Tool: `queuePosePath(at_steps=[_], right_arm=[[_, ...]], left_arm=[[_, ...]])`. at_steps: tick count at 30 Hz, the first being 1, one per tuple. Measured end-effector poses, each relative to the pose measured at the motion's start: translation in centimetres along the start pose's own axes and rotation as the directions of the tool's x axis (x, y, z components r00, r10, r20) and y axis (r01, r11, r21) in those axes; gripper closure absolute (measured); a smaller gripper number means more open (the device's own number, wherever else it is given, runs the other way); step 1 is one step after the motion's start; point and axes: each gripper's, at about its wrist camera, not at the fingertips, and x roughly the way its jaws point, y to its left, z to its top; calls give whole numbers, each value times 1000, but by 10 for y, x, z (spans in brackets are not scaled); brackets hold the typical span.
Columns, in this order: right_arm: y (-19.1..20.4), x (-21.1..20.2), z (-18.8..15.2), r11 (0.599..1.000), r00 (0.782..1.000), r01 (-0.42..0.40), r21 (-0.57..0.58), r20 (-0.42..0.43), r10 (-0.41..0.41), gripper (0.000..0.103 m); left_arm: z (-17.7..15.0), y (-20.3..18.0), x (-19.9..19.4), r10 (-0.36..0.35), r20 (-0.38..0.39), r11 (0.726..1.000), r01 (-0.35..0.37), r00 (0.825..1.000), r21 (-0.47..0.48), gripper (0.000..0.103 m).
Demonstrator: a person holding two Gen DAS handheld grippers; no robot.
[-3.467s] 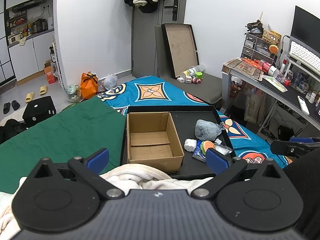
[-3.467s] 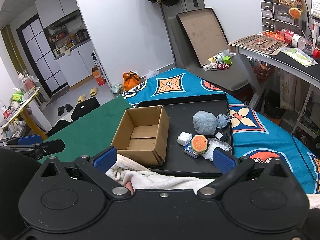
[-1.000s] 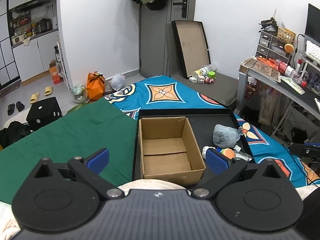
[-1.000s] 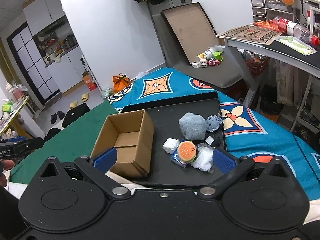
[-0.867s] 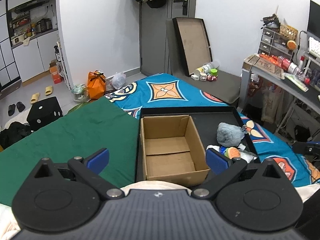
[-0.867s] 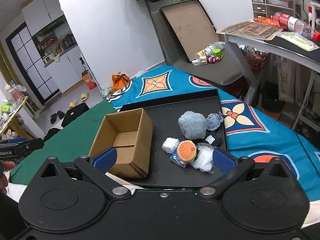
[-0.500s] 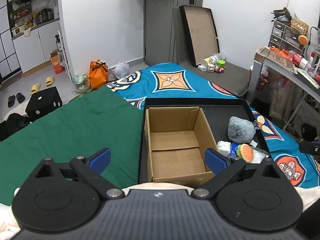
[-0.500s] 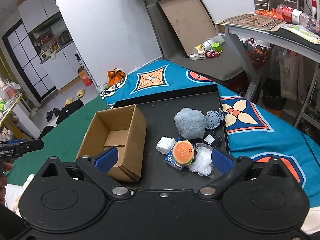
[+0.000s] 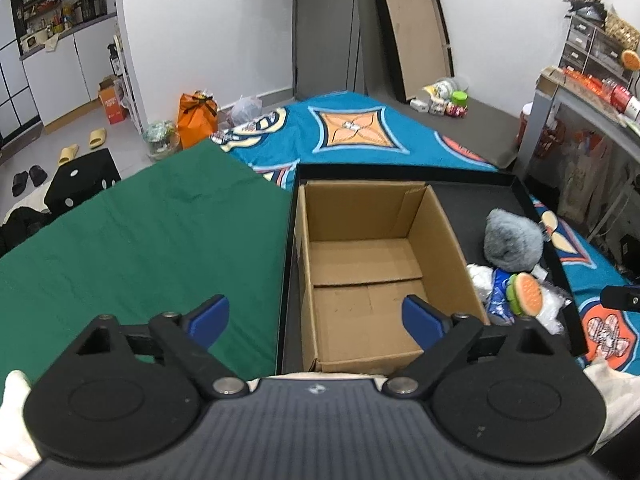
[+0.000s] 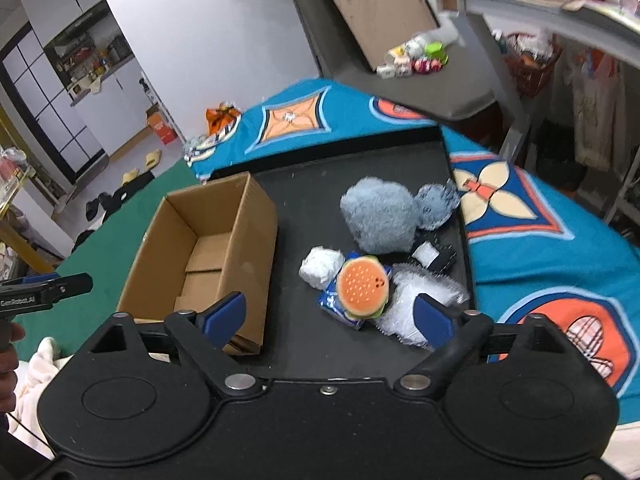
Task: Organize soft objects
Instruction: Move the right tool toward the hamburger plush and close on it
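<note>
An empty cardboard box (image 9: 372,264) (image 10: 208,256) stands at the left of a black tray (image 9: 480,196) (image 10: 360,164). To its right lies a pile of soft things: a grey fluffy toy (image 10: 378,216) (image 9: 512,240), a smaller grey puff (image 10: 436,200), a plush burger (image 10: 362,286) (image 9: 526,292), a white wad (image 10: 320,266), a blue packet (image 10: 332,304) and crinkly white plastic (image 10: 416,300). My left gripper (image 9: 316,318) hovers over the box's near end, its jaws closing with nothing between them. My right gripper (image 10: 330,312) hangs above the burger and packet, jaws closing, pads touching nothing.
The tray rests on a bed with a green sheet (image 9: 132,240) at the left and a blue patterned cover (image 10: 540,248) at the right. A grey desk (image 10: 532,4) stands at the right. White cloth (image 9: 16,420) lies under my hands. Bags and slippers sit on the floor.
Both grippers have sunk and come forward toward the tray, so box and toys look larger. Their jaws have narrowed a little. The objects have not moved.
</note>
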Motion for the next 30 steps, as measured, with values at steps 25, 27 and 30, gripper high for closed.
queuePosePath(at_steps=[25,27,30], right_arm=[[-7,98,10,995,978,75,-68,-192,-86,37],[-5,105,12,994,975,78,-75,-203,-92,37],[1,114,15,988,968,99,-122,-216,-124,39]], left_arm=[[-17,14,80,-36,-104,996,27,994,-86,83],[-17,16,85,-42,-103,995,32,994,-96,85],[-16,18,92,-58,-107,992,45,993,-122,90]])
